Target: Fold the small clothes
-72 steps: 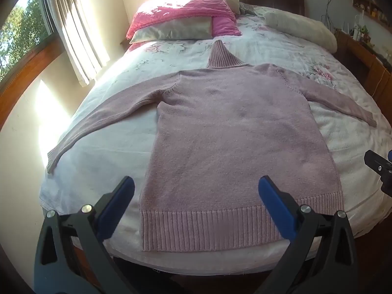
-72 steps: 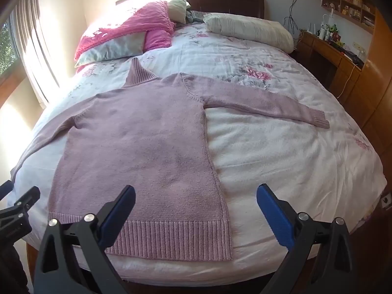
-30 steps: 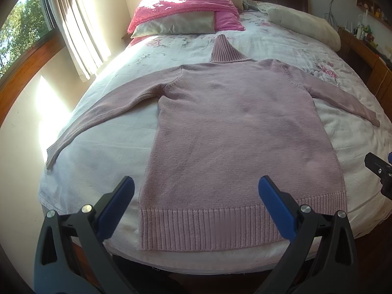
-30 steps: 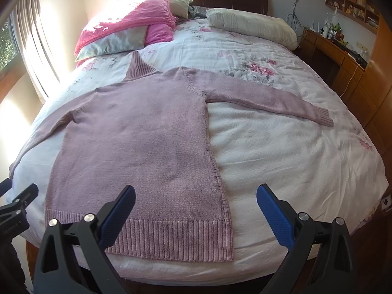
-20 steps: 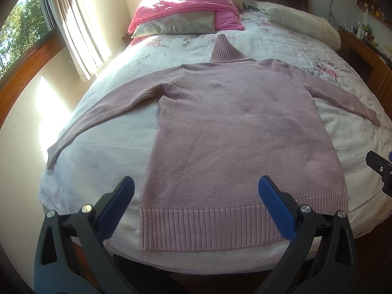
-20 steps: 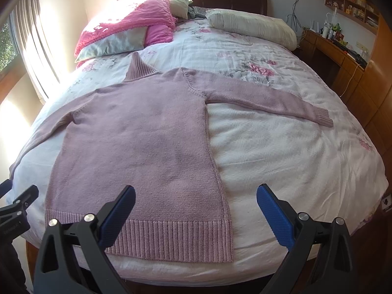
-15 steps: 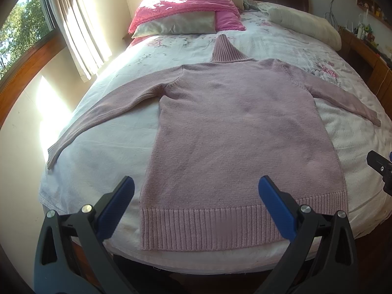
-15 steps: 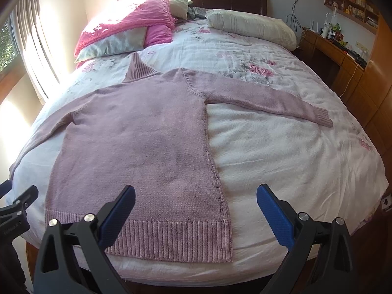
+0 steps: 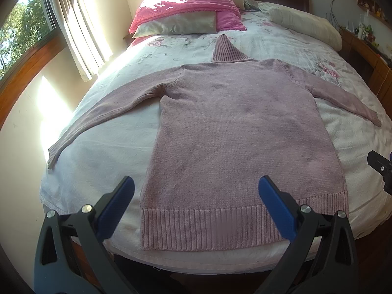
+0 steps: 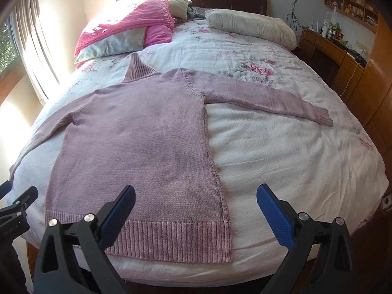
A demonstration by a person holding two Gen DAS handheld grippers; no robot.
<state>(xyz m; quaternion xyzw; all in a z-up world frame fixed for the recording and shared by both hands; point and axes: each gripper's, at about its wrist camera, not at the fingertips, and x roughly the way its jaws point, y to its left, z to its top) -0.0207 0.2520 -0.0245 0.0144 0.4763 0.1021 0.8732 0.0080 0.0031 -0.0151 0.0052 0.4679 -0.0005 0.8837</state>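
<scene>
A dusty-pink turtleneck sweater (image 9: pixel 240 132) (image 10: pixel 137 137) lies flat on the bed, both sleeves spread out, collar toward the pillows and ribbed hem (image 9: pixel 220 227) at the near edge. My left gripper (image 9: pixel 196 191) hovers open over the hem's left half, touching nothing. Farther right, my right gripper (image 10: pixel 196 196) is open above the hem's right corner (image 10: pixel 220 242), also empty. Each view catches the other gripper at its side edge.
The bed (image 10: pixel 294 159) has a white floral cover. Pink and grey pillows (image 9: pixel 186 12) and a cream bolster (image 10: pixel 252 27) lie at the head. A curtained window (image 9: pixel 73 24) is on the left, a wooden desk (image 10: pixel 343 56) on the right.
Both grippers have drifted slightly, so the sweater sits a little differently in view. The sweater has not moved and both grippers stay open.
</scene>
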